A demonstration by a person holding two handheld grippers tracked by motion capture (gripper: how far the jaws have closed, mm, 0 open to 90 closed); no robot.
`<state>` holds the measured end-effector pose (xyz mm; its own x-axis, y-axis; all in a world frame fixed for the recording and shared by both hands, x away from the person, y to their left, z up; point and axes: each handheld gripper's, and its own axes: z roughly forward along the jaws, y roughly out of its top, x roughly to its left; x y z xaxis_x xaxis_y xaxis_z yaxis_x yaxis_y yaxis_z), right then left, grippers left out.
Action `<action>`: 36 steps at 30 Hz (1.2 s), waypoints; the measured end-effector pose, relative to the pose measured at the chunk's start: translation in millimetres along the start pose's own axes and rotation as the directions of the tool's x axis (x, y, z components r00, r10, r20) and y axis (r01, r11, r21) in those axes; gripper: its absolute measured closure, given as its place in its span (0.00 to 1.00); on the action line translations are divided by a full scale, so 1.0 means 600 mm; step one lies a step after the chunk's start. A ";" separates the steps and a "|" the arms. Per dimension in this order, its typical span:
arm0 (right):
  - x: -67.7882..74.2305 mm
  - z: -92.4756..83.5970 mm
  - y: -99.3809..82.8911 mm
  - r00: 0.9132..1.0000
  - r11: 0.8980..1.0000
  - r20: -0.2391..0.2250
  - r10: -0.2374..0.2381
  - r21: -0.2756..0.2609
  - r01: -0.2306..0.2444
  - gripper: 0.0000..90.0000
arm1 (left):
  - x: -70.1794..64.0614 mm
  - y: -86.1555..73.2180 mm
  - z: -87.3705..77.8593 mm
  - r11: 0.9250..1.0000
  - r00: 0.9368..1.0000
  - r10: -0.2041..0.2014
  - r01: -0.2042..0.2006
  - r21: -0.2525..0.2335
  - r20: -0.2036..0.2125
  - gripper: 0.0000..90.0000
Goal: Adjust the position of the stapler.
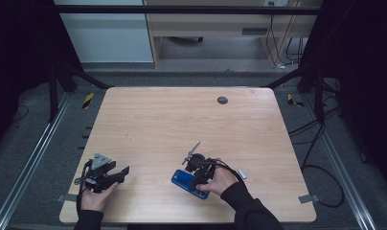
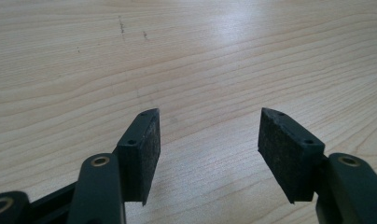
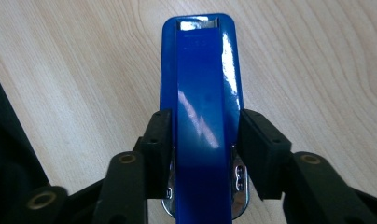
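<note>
High view, table: the wooden table lay mostly bare, with a small dark grommet toward 12 o'clock.
High view, left gripper: the left gripper rested low at about 8 o'clock, held in a hand, well apart from the work; it looked parked, as if kept out of the way.
High view, right gripper: the right gripper sat at about 5 o'clock, angled down onto a blue stapler lying flat on the table.
High view, small item: a small pale piece lay just beside the right hand; what it was could not be told.
Left gripper view, jaws: the left gripper stood spread wide with bare wood grain between its pads, holding nothing.
Right gripper view, jaws: the right gripper was closed in against both long sides of the blue stapler, each pad pressing a flank.
Right gripper view, grip point: the clamp sat toward the rear, near the metal hinge, the nose pointing to 12 o'clock; gripping across the narrow width probably gave flat, parallel faces and kept the glossy top from slipping.
Right gripper view, stapler position: it appeared to rest on the table rather than lifted, though this was hard to tell.
</note>
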<state>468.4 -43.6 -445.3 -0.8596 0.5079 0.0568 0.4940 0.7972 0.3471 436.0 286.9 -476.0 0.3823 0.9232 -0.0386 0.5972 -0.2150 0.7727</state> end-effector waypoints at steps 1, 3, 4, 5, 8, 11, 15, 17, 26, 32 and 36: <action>-0.001 0.003 0.000 1.000 1.000 -0.001 -0.009 0.002 0.009 0.65 | 0.000 0.000 0.000 1.000 1.000 0.000 0.000 0.000 0.000 0.43; -0.001 0.007 0.001 1.000 1.000 -0.006 -0.016 0.014 0.016 0.69 | 0.000 0.000 0.000 1.000 1.000 0.000 0.000 0.000 0.000 0.43; -0.001 0.007 0.001 1.000 1.000 -0.006 -0.016 0.014 0.016 0.69 | 0.000 0.000 0.000 1.000 1.000 -0.001 0.001 0.000 0.000 0.43; 0.001 0.009 0.003 1.000 1.000 -0.007 -0.020 0.022 0.020 0.71 | 0.001 0.000 0.000 1.000 1.000 -0.001 0.001 0.001 0.000 0.43; 0.003 0.008 0.006 1.000 0.999 0.000 -0.019 0.039 0.019 0.71 | 0.000 0.000 0.000 1.000 1.000 0.000 0.000 0.001 0.000 0.43; 0.006 0.008 0.008 0.998 0.998 0.018 -0.053 0.041 0.052 0.73 | 0.000 0.000 0.000 1.000 1.000 0.000 0.000 0.001 -0.001 0.43; 0.009 0.006 0.009 0.997 0.997 0.031 -0.068 0.045 0.067 0.73 | 0.000 0.000 0.000 1.000 1.000 0.000 0.000 0.002 0.000 0.43; 0.008 0.006 0.009 0.997 0.997 0.032 -0.072 0.044 0.071 0.73 | 0.000 0.000 0.000 1.000 1.000 0.000 0.000 0.001 0.000 0.43; 0.010 0.004 0.007 0.994 0.994 0.031 -0.101 0.035 0.100 0.73 | 0.001 0.000 0.000 1.000 1.000 0.001 -0.001 0.003 0.000 0.43; 0.006 0.001 0.003 0.990 0.989 0.024 -0.142 0.041 0.141 0.74 | 0.001 0.000 0.001 1.000 1.000 0.001 -0.001 0.003 -0.001 0.43; 0.004 -0.006 0.002 0.986 0.986 0.018 -0.165 0.041 0.164 0.74 | 0.001 0.000 0.001 1.000 1.000 0.002 -0.002 0.002 0.001 0.43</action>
<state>466.7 -42.7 -441.4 -0.9267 0.3753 -0.0184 0.3511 0.8823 0.3135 436.6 287.2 -476.1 0.3846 0.9223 -0.0376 0.5978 -0.2178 0.7715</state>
